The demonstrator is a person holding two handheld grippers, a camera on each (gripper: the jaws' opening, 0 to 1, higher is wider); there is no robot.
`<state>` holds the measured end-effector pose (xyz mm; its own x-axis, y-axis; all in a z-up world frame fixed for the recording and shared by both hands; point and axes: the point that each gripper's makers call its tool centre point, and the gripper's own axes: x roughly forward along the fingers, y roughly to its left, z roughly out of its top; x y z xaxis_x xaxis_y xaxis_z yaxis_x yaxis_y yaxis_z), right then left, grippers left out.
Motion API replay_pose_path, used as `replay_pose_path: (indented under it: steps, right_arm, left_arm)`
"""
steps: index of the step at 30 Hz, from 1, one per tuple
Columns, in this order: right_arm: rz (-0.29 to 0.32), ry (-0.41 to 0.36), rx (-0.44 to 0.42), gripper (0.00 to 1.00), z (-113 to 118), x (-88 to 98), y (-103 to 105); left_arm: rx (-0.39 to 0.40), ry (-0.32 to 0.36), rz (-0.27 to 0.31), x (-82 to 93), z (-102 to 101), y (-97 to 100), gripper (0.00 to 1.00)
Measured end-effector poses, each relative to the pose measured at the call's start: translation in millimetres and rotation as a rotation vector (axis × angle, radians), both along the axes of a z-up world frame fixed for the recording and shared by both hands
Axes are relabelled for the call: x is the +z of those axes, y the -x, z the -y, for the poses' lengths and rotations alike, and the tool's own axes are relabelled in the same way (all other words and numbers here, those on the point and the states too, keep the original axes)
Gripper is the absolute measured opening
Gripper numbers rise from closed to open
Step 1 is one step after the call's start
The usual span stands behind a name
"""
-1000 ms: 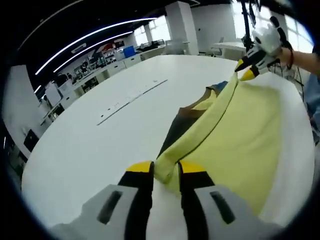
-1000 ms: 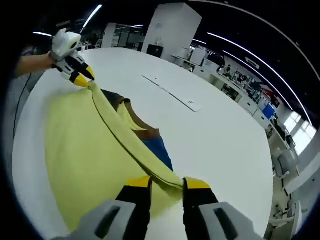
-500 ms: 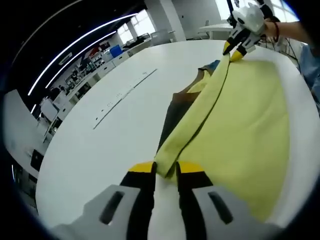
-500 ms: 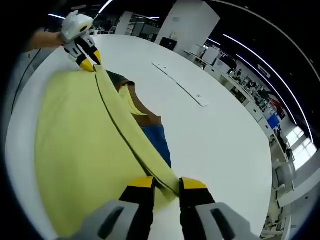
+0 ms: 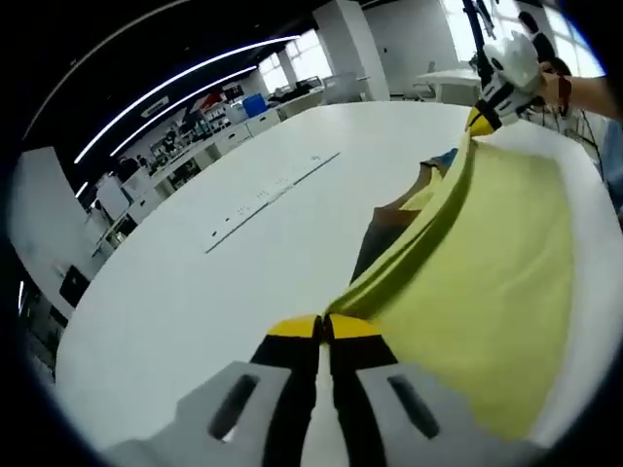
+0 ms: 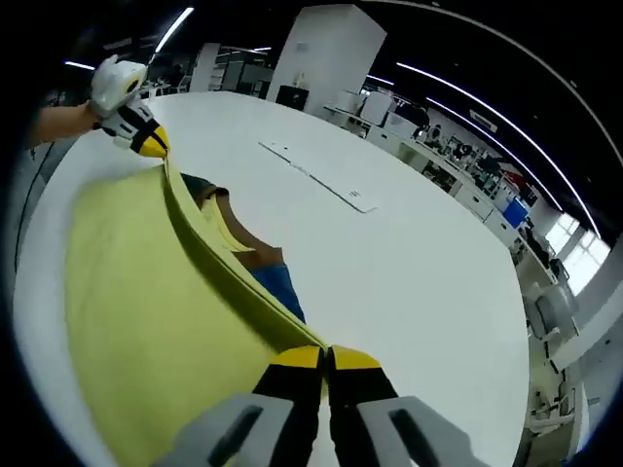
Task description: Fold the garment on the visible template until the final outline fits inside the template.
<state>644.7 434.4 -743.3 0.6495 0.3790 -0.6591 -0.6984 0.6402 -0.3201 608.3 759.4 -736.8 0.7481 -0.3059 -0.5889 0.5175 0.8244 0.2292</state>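
Fingers of left gripper (image 5: 322, 329) and right gripper (image 6: 325, 358) both pinched on the edge of the yellow garment (image 5: 487, 263), stretched taut between them above the white counter (image 5: 204, 282), brown and blue cloth (image 6: 274, 277) lying under it on the counter.

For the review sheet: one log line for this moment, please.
left gripper: shut on yellow garment | right gripper: shut on same edge | edge lifted over white table
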Motion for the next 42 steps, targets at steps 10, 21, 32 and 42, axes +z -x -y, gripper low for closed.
replay_pose_path:
  steps: [10,21,32,42]
  right_arm:
    - [-0.048,-0.119,-0.125,0.00,-1.1,-5.9,-9.9]
    - [-0.074,-0.138,-0.211,0.00,-1.4,-17.4,-17.3]
    - [-0.148,-0.339,-0.273,0.37,-5.9,-1.9,-13.5]
    - [-0.261,-0.440,-0.223,0.72,-15.3,9.1,18.1]
  left_arm:
    - [0.185,0.172,-0.024,0.2,-7.9,-16.9,0.00]
    - [0.299,0.162,-0.057,-18.8,-24.5,-17.2,0.00]
    - [0.340,0.213,-0.049,-7.6,-31.8,-6.6,0.37]
    - [0.291,0.314,-0.028,15.5,-24.2,17.4,0.68]
